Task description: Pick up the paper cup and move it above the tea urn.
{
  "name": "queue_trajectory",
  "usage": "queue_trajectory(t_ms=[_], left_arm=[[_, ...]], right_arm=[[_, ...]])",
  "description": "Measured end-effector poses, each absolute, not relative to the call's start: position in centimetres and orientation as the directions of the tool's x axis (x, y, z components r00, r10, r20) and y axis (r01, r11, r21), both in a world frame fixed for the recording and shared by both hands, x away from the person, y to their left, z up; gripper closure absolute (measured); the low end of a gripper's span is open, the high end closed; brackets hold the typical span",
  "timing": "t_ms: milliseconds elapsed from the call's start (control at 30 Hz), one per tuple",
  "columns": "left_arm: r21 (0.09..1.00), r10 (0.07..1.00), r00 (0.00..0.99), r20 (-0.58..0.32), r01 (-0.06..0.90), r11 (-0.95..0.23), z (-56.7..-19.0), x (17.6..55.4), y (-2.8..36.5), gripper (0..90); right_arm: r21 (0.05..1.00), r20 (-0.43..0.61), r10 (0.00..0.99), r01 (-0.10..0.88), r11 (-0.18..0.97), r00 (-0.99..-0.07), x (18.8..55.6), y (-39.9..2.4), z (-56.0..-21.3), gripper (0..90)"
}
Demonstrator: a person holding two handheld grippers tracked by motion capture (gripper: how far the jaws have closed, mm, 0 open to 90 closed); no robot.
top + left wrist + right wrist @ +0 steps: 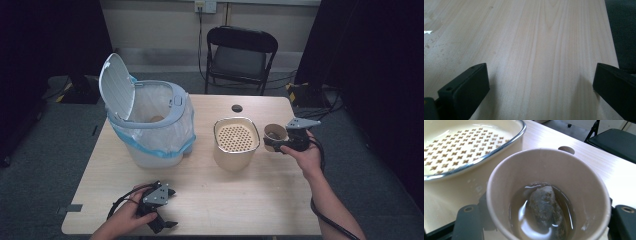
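Paper cup [549, 195] with tea and a teabag [546, 206], clamped by the right gripper [280, 141] beside the strainer container [236, 142]; left gripper [162, 207] rests open-jawed on the table [544, 50]. Likely step: carrying to pour; next requires tilting above the perforated insert.

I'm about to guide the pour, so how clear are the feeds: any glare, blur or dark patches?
High view: evenly lit table, room edges nearly black, slightly soft. Right gripper view: sharp on the paper cup; bright glare on its liquid beside the tea bag, and the far tabletop washes out. Left gripper view: wood grain clear, jaws cast soft shadows, near jaw edges slightly blurred.
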State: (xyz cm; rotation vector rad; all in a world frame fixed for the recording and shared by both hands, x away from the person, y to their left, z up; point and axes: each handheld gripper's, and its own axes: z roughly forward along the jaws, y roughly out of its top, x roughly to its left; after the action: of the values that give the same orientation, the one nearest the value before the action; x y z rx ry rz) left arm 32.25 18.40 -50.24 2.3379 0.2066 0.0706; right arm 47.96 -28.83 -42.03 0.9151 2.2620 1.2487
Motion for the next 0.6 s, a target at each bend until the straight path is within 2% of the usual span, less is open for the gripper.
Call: queue_trajectory(t_ms=[600], left_arm=[[0.712,0.171,0.985,-0.013,0.130,-0.690,-50.2,32.2,18.4,0.0]], right_arm=[[0.863,-0.018,0.723,0.355,0.360,-0.691,51.5,-28.2,-40.9,29.1]])
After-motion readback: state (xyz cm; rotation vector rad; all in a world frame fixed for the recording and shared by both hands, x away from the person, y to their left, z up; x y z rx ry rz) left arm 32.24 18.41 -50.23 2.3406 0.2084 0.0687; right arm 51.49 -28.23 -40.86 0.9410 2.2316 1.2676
